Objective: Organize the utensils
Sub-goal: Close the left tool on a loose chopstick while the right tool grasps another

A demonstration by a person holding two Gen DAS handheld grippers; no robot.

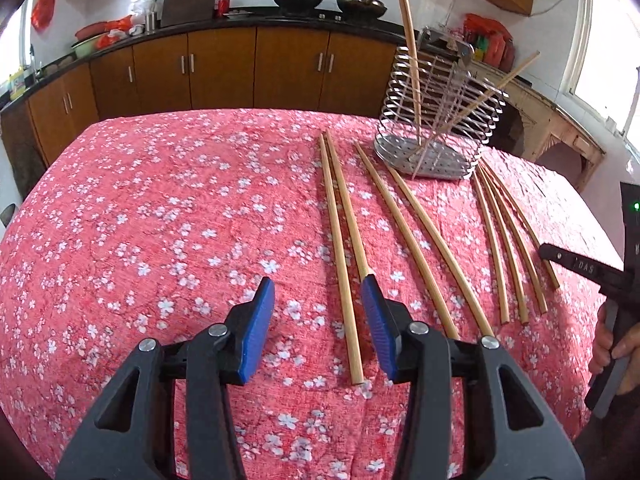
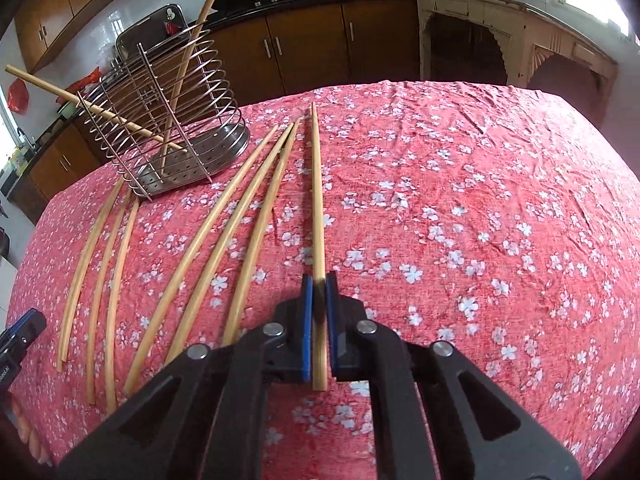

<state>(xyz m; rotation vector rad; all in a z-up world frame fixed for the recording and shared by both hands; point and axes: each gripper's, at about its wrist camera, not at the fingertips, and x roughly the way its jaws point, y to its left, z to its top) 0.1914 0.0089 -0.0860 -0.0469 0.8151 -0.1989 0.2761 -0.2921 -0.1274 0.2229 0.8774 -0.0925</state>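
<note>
**Right gripper has a chopstick, rack is next**

Step in hand looks like the pick-up. The right gripper (image 2: pixel 319 292) is clamped on a chopstick (image 2: pixel 317 208), its blue pads pressed against both sides near the thick end. The rest of the stick runs off toward 12 o'clock, and it looks to be lying on the red floral cloth (image 2: pixel 480 220).

The left gripper (image 1: pixel 318 300) has its jaws apart with nothing between them. It hovers over the near ends of a pair of sticks (image 1: pixel 340 240), and one pad overlaps one of them in its view, so I can't say whether it touches.

Next move, as I read it: lift the held stick, tip it upright and drop it narrow end down into the wire rack (image 2: pixel 168 120), which sits at about 10 o'clock from the right gripper. The rack already holds two sticks leaning crosswise, so the new one needs a clear gap between the rings.

The chopsticks are plain pale wood, long and tapered. The right view shows six more loose on the cloth, fanned out between the gripper and the rack. They're thin and smooth, so I'd guess they roll easily if nudged.
</note>
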